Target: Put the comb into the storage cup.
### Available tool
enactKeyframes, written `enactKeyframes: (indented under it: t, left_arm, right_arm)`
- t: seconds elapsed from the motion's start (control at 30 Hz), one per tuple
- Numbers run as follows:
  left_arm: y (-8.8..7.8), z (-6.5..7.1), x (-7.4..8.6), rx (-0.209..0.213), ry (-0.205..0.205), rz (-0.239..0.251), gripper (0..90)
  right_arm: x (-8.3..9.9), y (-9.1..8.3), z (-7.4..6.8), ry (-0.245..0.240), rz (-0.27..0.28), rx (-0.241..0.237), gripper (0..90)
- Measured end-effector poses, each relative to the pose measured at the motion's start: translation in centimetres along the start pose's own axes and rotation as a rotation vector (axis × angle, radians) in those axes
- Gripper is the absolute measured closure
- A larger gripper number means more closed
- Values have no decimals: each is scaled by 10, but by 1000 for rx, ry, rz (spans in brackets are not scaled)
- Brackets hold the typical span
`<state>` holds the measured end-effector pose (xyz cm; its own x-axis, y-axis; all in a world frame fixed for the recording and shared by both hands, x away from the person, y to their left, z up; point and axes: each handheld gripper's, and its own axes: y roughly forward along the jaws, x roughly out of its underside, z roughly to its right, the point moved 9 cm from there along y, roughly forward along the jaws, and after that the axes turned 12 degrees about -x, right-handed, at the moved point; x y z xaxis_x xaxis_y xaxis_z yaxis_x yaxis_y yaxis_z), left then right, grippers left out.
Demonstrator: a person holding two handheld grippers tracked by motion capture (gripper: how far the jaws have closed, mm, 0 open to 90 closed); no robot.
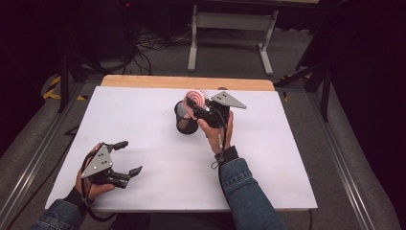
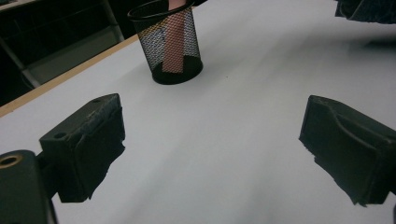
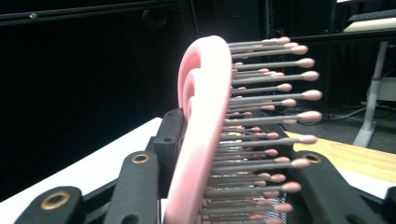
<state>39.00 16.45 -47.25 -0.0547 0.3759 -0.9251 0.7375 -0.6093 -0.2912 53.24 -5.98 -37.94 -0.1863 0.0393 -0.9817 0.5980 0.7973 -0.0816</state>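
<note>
Grippers differ: the right gripper (image 1: 201, 109) is clamped on a pink hairbrush (image 3: 205, 121), its handle standing down inside the black mesh cup (image 1: 186, 118) mid-table. The left gripper (image 1: 128, 157) rests near the white table's (image 1: 158, 158) front-left corner, jaws spread wide, holding nothing.

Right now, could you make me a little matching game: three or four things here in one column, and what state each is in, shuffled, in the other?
Things:
1. left gripper
2. right gripper
3. pink hairbrush
4. black mesh cup

States:
A. upright on the white table
B. open, holding nothing
C. handle down in the cup
D. shut on the brush

Pairs: 1-B, 2-D, 3-C, 4-A
</note>
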Motion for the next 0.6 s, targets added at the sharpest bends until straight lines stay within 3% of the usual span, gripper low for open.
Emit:
enactKeyframes:
  t: [0.23,0.43,0.6]
  left_arm:
    - [1,0,0,2,-3,-3,77]
    - [1,0,1,-1,0,-4,77]
    - [2,0,1,-3,0,-7,76]
  right_arm:
    - [4,-2,9,-7,-19,47,562]
    - [9,-4,13,18,-29,45,545]
    - [14,-3,14,5,-46,53,523]
